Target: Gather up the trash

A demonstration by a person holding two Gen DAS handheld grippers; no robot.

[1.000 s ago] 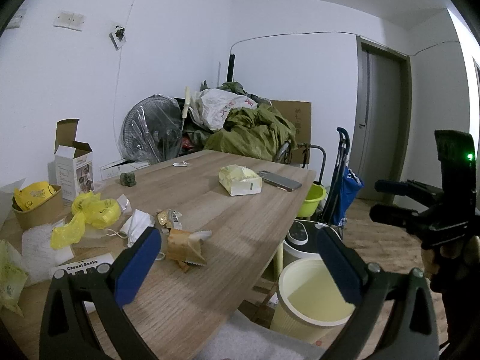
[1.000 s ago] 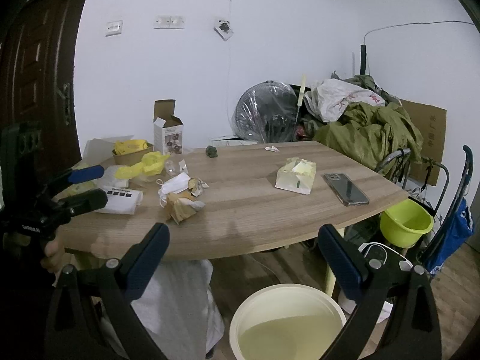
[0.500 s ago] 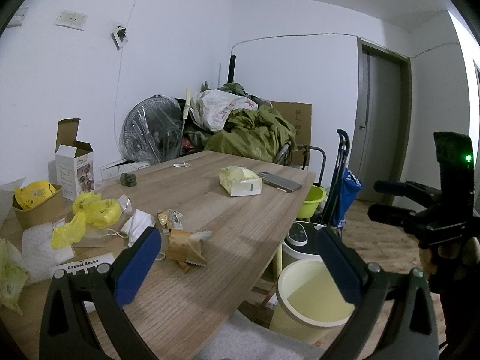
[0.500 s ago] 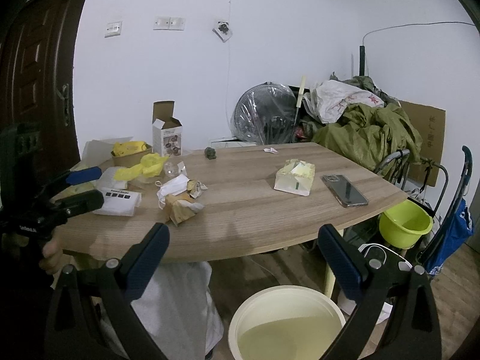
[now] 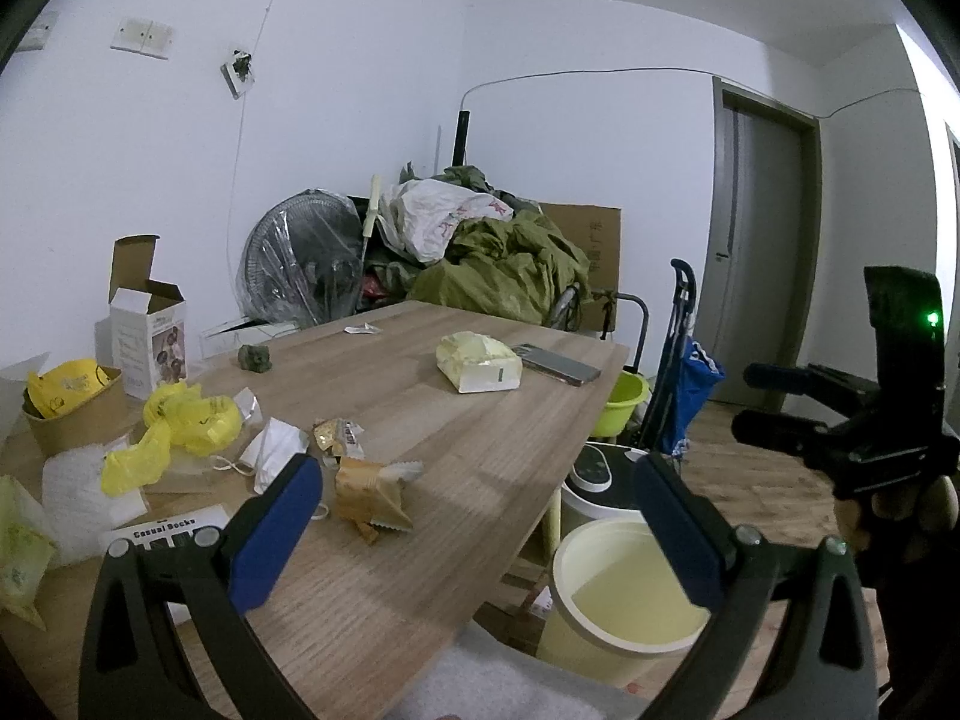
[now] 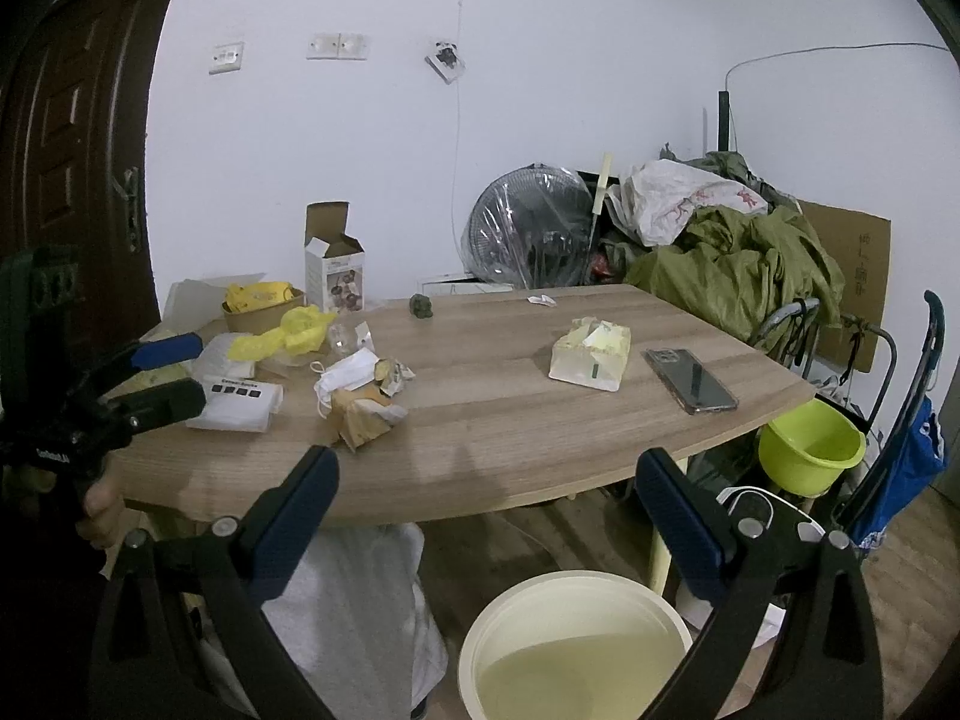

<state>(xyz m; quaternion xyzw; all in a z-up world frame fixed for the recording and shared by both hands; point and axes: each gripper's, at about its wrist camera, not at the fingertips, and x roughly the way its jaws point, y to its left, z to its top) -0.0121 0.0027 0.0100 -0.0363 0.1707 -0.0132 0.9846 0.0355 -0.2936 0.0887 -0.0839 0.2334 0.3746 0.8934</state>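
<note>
Trash: crumpled brown wrapper (image 5: 369, 495) lies on table (image 5: 480, 432) near front edge, at ten o'clock from cream bin (image 6: 576, 648). Left gripper (image 5: 477, 516) and right gripper (image 6: 489, 510) both gape, empty. Judged: collection not begun; next, close on wrapper.

- Phone (image 6: 690, 380) lies flat near the table's (image 6: 510, 450) right edge.
- Tissue pack (image 6: 591, 354) sits just left of it.
- Green basin (image 6: 810, 450) below that edge.

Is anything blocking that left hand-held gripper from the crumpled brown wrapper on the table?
Nothing visible does. The left hand-held gripper is open, and only bare table lies between it and the brown wrapper.
</note>
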